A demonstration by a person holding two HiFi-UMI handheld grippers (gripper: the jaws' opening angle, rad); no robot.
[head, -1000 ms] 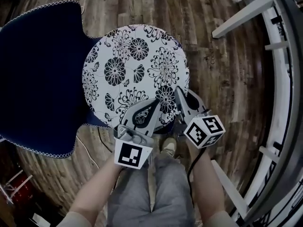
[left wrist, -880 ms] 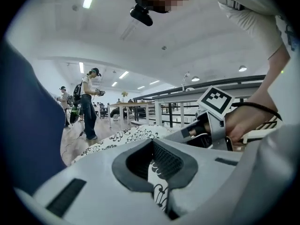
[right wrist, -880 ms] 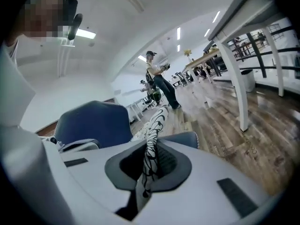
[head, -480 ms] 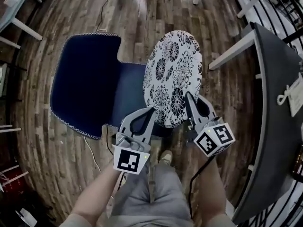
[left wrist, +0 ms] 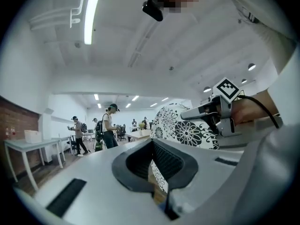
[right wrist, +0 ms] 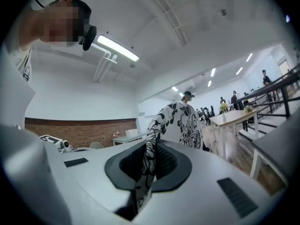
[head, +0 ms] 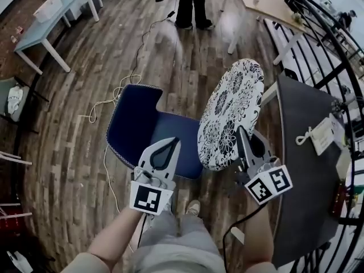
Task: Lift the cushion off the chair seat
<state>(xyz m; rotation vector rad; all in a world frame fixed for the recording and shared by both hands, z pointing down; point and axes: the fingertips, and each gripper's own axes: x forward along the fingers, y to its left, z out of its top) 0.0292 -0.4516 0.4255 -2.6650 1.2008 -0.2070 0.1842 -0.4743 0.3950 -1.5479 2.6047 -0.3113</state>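
Observation:
The round white cushion with black flowers (head: 232,111) hangs on edge in the air, clear of the dark blue chair (head: 142,124) below and to its left. My right gripper (head: 242,131) is shut on the cushion's lower rim. In the right gripper view the patterned fabric (right wrist: 183,121) runs through the closed jaws of the right gripper (right wrist: 150,144). My left gripper (head: 174,142) is over the chair seat, a short gap left of the cushion, jaws together and empty. In the left gripper view, the left gripper (left wrist: 152,144) sees the cushion (left wrist: 187,130) to its right.
A dark table (head: 307,152) with tagged items stands close on the right, with a black railing (head: 324,33) beyond it. Cables (head: 128,87) trail across the wood floor left of the chair. White tables (head: 51,16) and a person's legs (head: 190,4) are farther off.
Both grippers rose. The cushion went from lying flat on the seat to hanging tilted above the chair. The left gripper, at the cushion's rim before, now stands apart from it.

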